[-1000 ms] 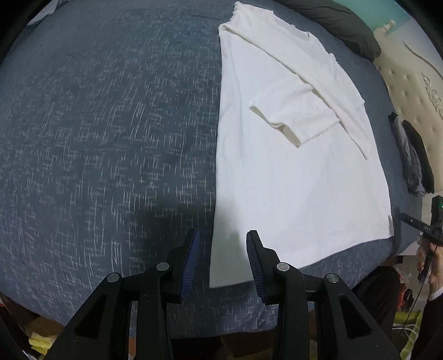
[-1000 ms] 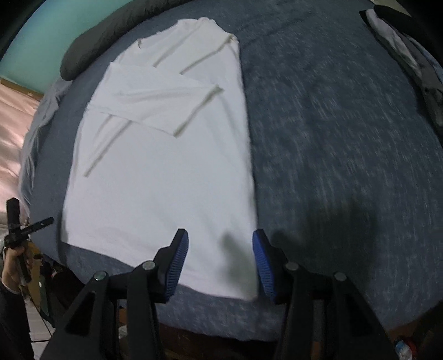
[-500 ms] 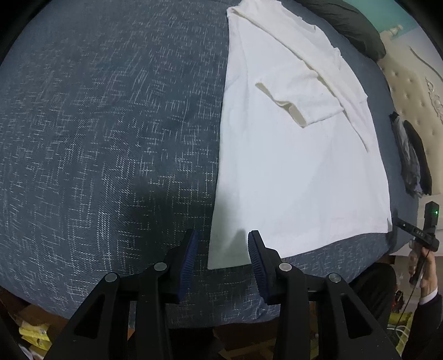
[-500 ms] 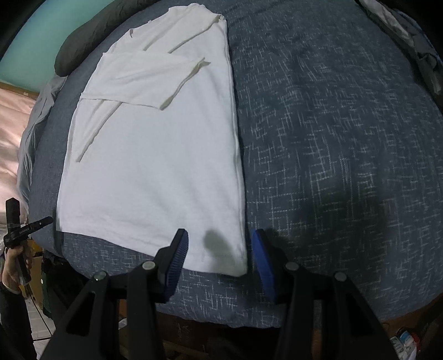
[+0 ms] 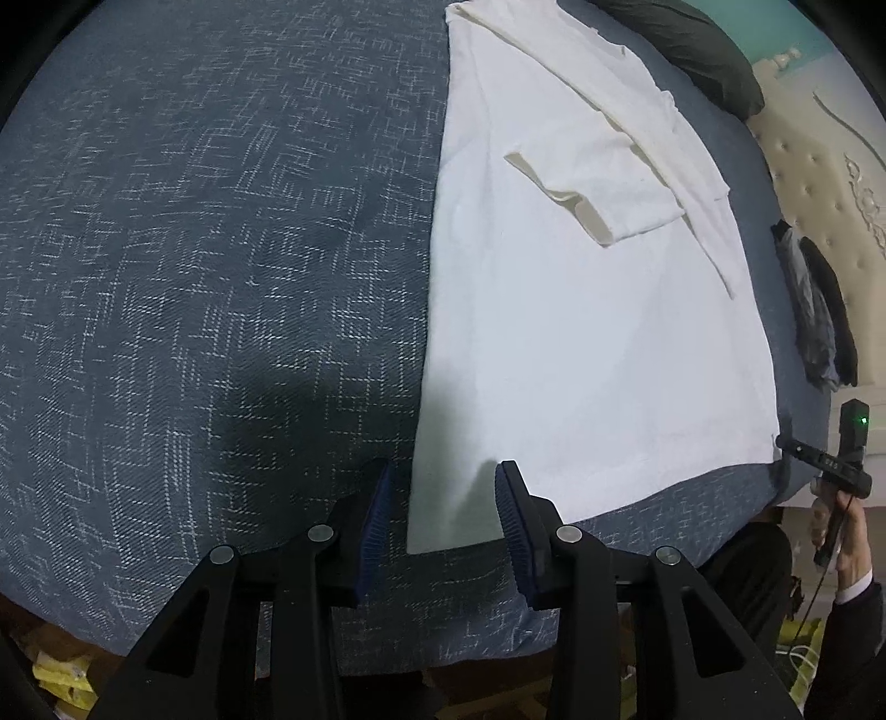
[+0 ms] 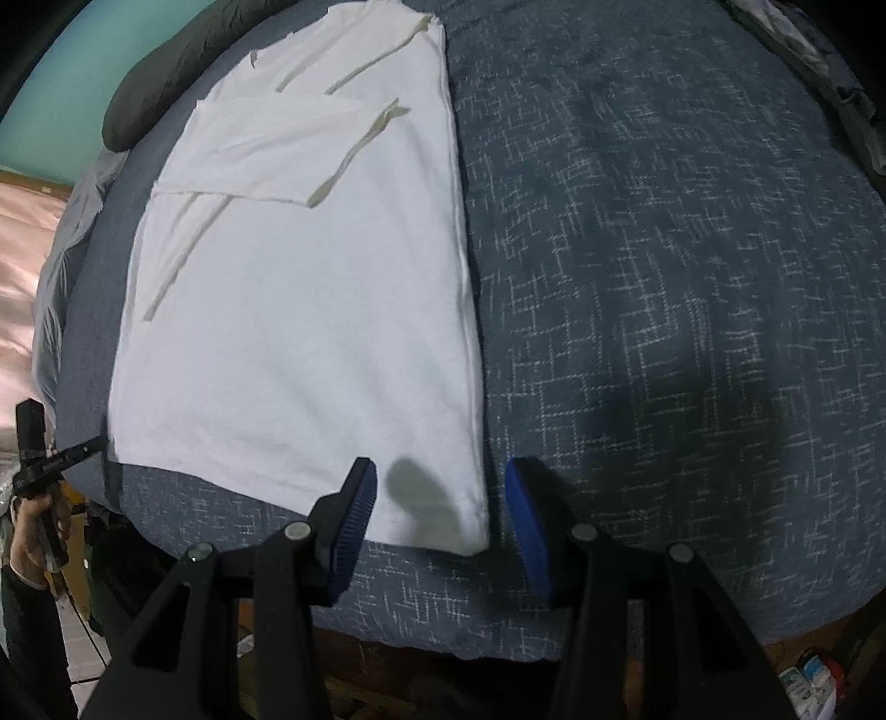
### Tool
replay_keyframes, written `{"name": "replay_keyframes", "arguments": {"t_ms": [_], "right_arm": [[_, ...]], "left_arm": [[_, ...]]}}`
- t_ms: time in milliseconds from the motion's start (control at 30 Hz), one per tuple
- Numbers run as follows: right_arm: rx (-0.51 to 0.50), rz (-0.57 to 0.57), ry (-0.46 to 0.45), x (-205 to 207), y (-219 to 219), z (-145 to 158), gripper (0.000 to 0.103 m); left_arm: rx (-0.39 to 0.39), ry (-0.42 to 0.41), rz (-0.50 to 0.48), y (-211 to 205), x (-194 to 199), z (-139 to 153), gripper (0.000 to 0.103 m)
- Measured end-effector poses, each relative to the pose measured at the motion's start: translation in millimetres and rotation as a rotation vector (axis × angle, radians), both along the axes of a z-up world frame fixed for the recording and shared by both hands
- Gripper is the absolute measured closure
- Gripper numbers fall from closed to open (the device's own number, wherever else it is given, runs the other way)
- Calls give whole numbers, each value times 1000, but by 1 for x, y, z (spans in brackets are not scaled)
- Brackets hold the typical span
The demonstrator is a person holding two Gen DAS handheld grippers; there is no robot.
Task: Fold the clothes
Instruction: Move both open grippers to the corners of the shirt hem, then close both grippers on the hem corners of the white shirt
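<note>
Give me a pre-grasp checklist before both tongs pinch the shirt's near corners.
1. Left tongs open, straddling the near hem corner: ok.
2. Right tongs open, straddling the other near corner: ok.
3. White shirt lying flat, sleeves folded in: ok.
4. Pads touching the fabric: cannot tell.
5. Bedspread bare around both corners: ok.
6. Dark clothes lying apart from the shirt: ok.

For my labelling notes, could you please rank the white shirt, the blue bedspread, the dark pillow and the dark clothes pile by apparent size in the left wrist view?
1. blue bedspread
2. white shirt
3. and 4. dark pillow and dark clothes pile: similar, both far off and cropped, so unranked.
</note>
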State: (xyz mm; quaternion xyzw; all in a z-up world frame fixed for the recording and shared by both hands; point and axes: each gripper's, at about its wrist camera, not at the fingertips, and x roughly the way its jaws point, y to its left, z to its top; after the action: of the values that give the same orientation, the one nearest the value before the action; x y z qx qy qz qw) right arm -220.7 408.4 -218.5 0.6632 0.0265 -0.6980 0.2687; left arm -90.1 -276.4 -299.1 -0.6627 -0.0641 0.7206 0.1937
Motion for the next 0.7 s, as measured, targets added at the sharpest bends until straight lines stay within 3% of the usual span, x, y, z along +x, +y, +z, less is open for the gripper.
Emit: {"name": "replay_keyframes", "arguments": {"t_ms": [100,167,433,567,700], "right_arm": [[-9,-8,-8,2,0,-3,54],[-13,-10,-12,3,0,-4,54],[3,-5,-15,6,2,-6,54],[-3,-17,-19,7,5,-7,54],[-4,-18,-22,8,8,-7,54]], "left_arm": [[3,1,-2,9,2,-8,63],[2,-1,-3,11,3,-11,75],[-11,6,-28,9,1,-9,98],[6,7,-27,7,-1,-7,98],[-32,5,-27,0,-1,-11,98]]}}
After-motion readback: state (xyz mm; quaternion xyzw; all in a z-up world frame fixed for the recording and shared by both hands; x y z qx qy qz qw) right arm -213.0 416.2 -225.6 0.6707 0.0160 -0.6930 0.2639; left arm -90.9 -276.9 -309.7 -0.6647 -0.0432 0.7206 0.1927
